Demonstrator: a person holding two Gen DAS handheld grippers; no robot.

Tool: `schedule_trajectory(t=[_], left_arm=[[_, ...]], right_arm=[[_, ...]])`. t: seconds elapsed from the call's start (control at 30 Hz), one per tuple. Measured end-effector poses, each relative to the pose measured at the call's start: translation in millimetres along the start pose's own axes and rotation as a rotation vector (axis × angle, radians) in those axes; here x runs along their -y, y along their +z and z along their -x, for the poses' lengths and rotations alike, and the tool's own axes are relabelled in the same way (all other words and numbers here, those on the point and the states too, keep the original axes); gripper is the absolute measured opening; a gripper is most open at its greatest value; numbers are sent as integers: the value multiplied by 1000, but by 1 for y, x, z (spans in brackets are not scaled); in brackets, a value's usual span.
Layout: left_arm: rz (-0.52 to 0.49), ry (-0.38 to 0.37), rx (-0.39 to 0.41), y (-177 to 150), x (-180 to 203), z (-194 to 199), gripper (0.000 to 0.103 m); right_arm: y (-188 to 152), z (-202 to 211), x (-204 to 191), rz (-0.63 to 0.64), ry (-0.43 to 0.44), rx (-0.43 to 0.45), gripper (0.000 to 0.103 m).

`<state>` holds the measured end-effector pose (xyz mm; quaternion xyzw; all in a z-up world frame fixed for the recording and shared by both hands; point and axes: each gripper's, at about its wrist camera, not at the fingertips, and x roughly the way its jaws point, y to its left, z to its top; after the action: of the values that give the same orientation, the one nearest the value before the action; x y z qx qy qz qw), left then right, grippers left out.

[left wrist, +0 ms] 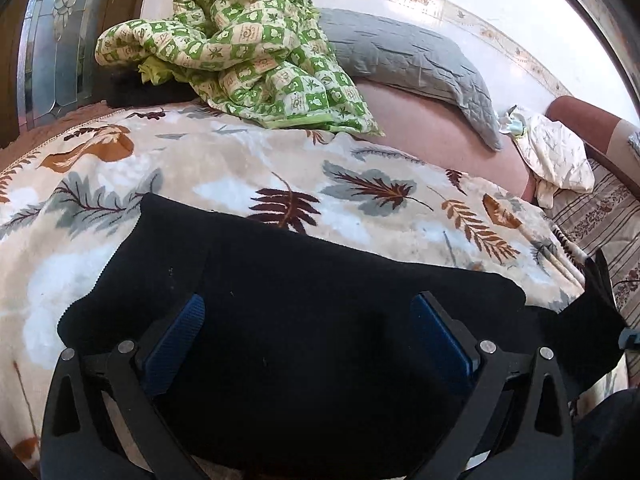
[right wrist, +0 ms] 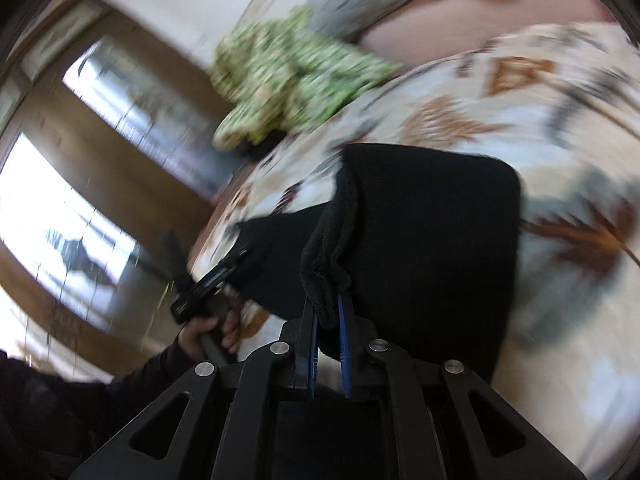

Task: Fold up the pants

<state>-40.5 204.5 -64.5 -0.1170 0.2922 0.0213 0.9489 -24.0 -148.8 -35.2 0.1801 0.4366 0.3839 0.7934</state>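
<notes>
Clearly, the black pants (left wrist: pixel 304 312) are spread on the leaf-print blanket (left wrist: pixel 200 184). A bunched edge is pinched by the nearly closed right gripper (right wrist: pixel 328 316). The left gripper (left wrist: pixel 308 336) is held wide open over them, gripping nothing.

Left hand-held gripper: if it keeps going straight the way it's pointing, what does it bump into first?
Most likely the black pants, lying between and ahead of the open left hand-held gripper. Past them comes the leaf-print blanket, though depth is hard to judge here.

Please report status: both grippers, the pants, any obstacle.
Right gripper shut on black pants edge. Left gripper open above pants. Pants on leaf blanket. Green quilt well behind, not in the way.
</notes>
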Motion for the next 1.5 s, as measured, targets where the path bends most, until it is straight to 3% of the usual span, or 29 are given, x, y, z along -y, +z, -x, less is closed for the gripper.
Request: schedule_trajectory(t=[0.1,0.27,0.43,0.6,0.77,0.83,0.9,1.03,1.1,1.2,1.3,1.33,1.37,1.4,1.43,1.47,1.5], left_arm=[[2,-5,4,-1,-1,0,103],[6,-12,10,-1,-1,0,103],[3,-9,9,-1,-1,0,103],[4,-10,8,-1,-1,0,103],[4,-10,8,-1,-1,0,103],[4,-11,8,-1,-1,0,103],[3,-10,8,-1,0,0,103],[7,-7,1,0,0,0,103],[3,5,-11,6,6,6,103],[5,-117,43,19,27,27,103],[-105,-338,9,31,79,33,103],[-152,-400,-17,33,99,29,103],[-193,-443,-43,33,118,24,103],[-243,-484,-71,32,138,18,103],[-272,-513,-82,31,149,14,97],[-294,-524,-93,29,159,9,78],[-320,-487,-121,26,167,-1,62]], right_arm=[[20,-28,-23,93,23,-94,8],[38,-72,-47,200,-27,-244,8],[46,-92,-53,253,-57,-311,8],[43,-115,-69,348,-68,-402,8],[29,-145,-77,480,-176,-508,12],[25,-142,-82,527,-165,-497,21],[24,-129,-85,528,-101,-470,31],[28,-66,-78,464,-20,-287,42],[24,-31,-61,425,-45,-205,51],[10,12,-25,366,-183,-91,51],[-8,40,6,289,-273,63,48],[-8,41,11,264,-337,63,43],[-7,39,9,288,-388,55,32],[-8,37,4,334,-410,62,28],[-8,35,1,363,-418,61,25],[-7,30,0,376,-432,48,14],[-6,26,1,379,-429,30,7]])
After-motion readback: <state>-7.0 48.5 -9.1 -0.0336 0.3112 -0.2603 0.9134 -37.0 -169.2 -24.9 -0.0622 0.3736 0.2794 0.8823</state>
